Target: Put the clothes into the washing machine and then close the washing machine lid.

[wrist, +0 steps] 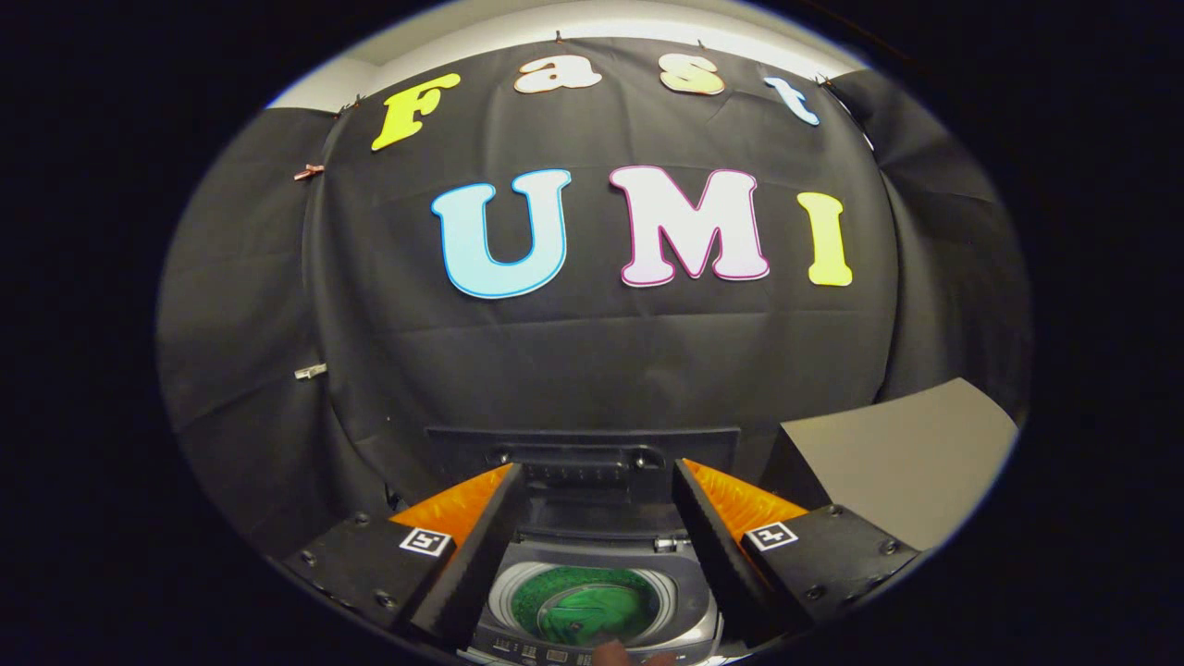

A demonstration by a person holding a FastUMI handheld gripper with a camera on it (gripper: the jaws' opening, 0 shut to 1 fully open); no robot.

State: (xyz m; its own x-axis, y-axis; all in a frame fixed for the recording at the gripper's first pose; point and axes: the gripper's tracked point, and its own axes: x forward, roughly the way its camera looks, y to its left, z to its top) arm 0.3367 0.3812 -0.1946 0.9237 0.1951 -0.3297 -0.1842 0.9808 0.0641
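Gripper point(592, 481) hangs above the washing machine point(592, 592), fingers spread wide apart, nothing between them. No contact with the machine; both fingers are clear of it.

Washing machine: a small top-loader, seen from above, sitting between the two fingers and below them. Lid point(583, 462) stands raised at the far side of the opening, upright or nearly so, its dark underside facing the gripper. Drum opening is round, with a pale rim.

Clothes point(587, 606): a green crumpled mass lies inside the drum, filling most of the round opening. Cannot tell whether it is one piece or several. It sits low between the fingers, closer to the near rim than the raised lid is.

Control strip point(546, 654) runs along the near edge of the machine, with small buttons; details too small to make out.

A bit of a fingertip point(615, 655), from a person's hand, shows at the near edge of the machine, just by the control strip. Whether it touches the machine is not clear.

Beyond the right finger, a flat grey board point(906, 453) lies off to the side of the machine, apart from it.

Beyond the lid and fingers, black cloth wall point(592, 370) closes off the booth; a few clips point(311, 371) pin it to the left.
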